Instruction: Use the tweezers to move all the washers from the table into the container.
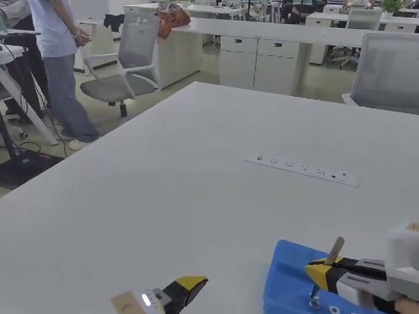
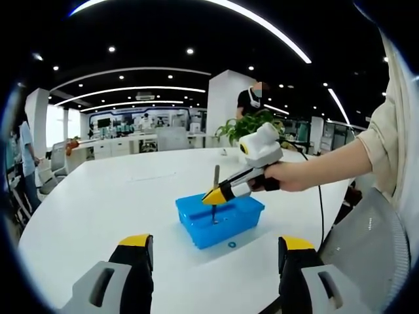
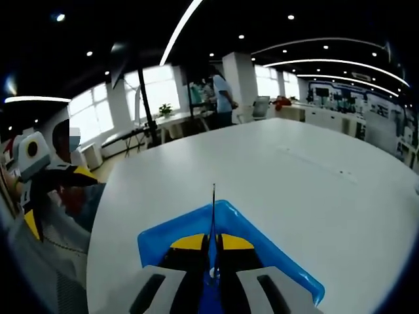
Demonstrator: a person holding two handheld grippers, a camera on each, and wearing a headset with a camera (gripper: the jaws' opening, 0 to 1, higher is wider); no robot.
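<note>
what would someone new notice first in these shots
The bright blue container sits at the near right of the white table, and the right gripper, shut on tweezers, points them down into it. One washer lies on the table just outside the container, with the left gripper open nearby.

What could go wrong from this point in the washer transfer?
1. The tweezers, clamped in the right gripper, reach down into the blue container. Pulling out carelessly might drag the container, since the open left gripper is apart from it.
2. One washer lies on the table close to the container's wall. It is small and flat, so the tweezers may slip or flick it away.
</note>
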